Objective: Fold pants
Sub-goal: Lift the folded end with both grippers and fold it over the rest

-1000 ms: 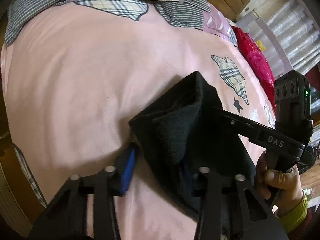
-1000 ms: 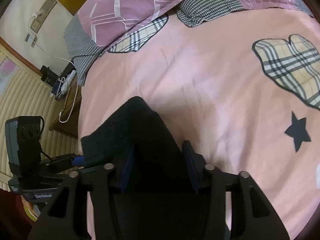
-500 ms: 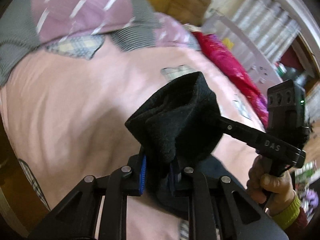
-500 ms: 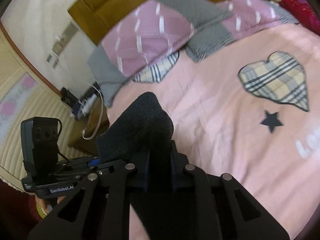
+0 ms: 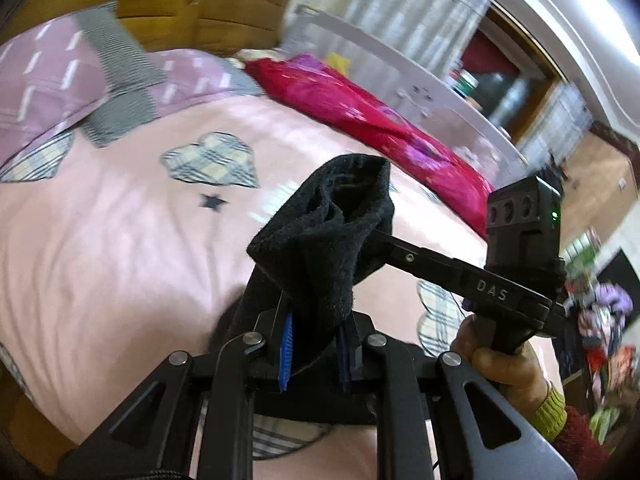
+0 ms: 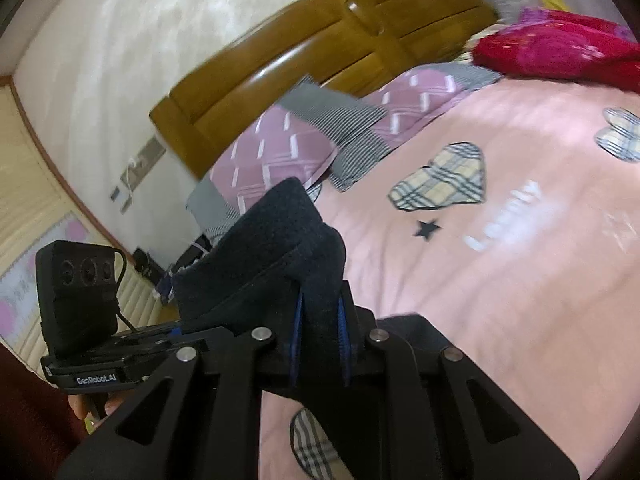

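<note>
At the far left of the left wrist view, purple and grey-striped pillows [image 5: 76, 80] lay against the wooden headboard [image 5: 224, 12], and the pink bedspread [image 5: 100, 248] with its plaid heart patch [image 5: 212, 160] and small dark star [image 5: 212, 201] spread out below them. Toward the middle, the left gripper [image 5: 314, 350] had its jaws drawn narrow and clamped on the black pants [image 5: 332, 240], whose bunched fabric rose above the blue-edged fingers [image 5: 286, 354] and was lifted clear of the bedspread. Just to the right, the right gripper [image 5: 380, 240] reached into the same bundle from the side, its fingertips buried in the cloth, gripped by the person's right hand [image 5: 500, 360]. Behind it a red quilt [image 5: 380, 120] lay along the bed's far edge. In the right wrist view, the left gripper's body sat at the left edge, the pants [image 6: 272, 268] stretched between the two tools, and the right gripper [image 6: 320, 340] stood at centre with its jaws narrow, pinching a thick fold of the dark fabric. Farther right lay more pink bedspread with another plaid heart [image 6: 444, 178] and blurred white lettering [image 6: 508, 216], and the red quilt at the top right corner.
</note>
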A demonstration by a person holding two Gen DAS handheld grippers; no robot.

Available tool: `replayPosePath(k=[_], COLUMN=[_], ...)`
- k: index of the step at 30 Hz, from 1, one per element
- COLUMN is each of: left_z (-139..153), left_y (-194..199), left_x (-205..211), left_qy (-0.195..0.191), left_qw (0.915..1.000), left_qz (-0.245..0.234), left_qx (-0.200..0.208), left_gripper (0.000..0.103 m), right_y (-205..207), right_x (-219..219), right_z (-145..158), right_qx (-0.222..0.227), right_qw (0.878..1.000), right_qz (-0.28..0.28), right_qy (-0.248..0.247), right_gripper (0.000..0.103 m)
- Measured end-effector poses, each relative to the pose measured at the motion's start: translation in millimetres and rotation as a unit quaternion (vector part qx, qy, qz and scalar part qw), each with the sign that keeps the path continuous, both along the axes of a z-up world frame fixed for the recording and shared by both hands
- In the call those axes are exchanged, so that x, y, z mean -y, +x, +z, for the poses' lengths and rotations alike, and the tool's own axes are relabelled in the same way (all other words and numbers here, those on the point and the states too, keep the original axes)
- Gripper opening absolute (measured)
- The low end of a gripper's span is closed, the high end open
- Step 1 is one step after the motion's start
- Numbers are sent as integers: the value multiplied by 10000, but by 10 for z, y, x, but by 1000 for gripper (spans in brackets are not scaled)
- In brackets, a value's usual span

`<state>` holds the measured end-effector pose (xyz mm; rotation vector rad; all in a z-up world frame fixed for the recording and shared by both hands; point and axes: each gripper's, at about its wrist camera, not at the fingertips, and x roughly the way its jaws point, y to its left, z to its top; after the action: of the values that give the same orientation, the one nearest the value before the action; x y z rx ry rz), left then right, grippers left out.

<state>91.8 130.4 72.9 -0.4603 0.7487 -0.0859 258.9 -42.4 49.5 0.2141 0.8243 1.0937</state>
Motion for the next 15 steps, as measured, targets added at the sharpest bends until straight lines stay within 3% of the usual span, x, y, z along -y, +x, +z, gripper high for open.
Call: replayPosePath(k=[6,15], left_z=[-67,-234], left_y=[48,96], left_x=[610,1129], left_qy=[185,389], left_qw=[9982,9927], left_qz=[-565,-1104], left_qx=[-93,-302], left_gripper=[17,17], right_y=[-117,-247], right_x=[606,1137], right_z=[-80,-323], right_qx=[-126,-337], right_qw=[9985,9938], right_qz=[-503,-977], right_qy=[185,413], right_gripper=[17,17])
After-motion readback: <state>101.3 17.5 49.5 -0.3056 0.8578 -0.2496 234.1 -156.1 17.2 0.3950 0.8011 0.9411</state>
